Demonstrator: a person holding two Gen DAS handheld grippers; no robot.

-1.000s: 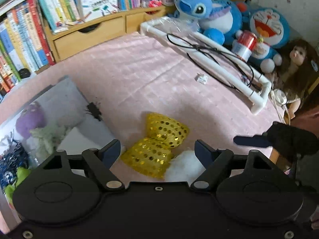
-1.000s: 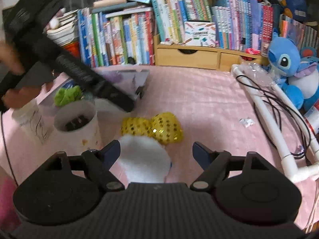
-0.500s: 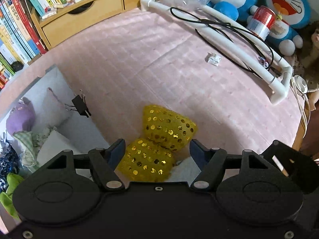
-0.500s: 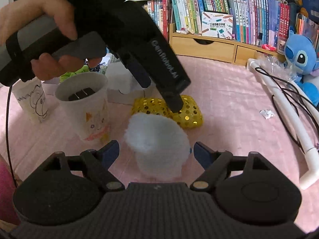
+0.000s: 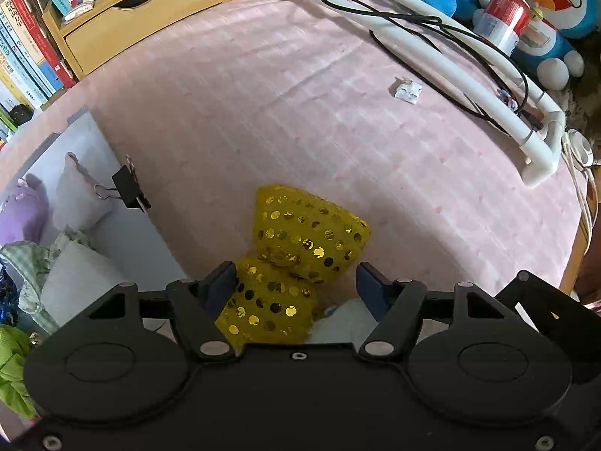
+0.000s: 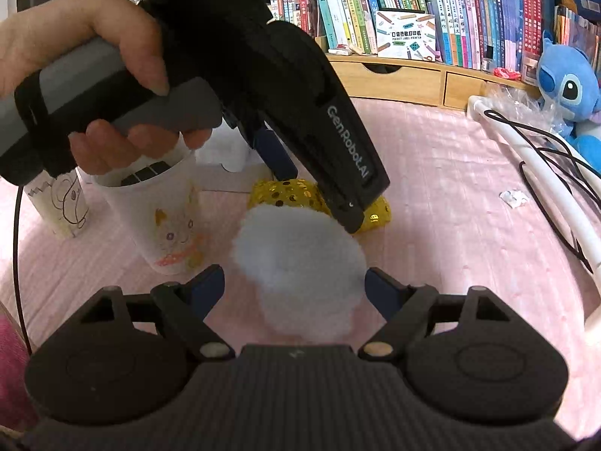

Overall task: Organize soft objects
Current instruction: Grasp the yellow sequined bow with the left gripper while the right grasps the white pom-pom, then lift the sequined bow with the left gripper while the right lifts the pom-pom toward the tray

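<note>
1 yellow sequined bow (image 5: pixel 300 259) between closing left claw (image 5: pixel 296 282), 1 white pompom (image 6: pixel 300 263) between open right claw (image 6: pixel 295 285), 2 cups.

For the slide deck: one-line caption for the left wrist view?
Left tongs, jaws just closing, straddle a yellow sequinned bow on the pink cloth.

One yellow sequined bow (image 5: pixel 300 259), one white pompom (image 6: pixel 300 259), two paper cups (image 6: pixel 165 221), one binder clip (image 5: pixel 129 189), one red can (image 5: pixel 503 18)
</note>
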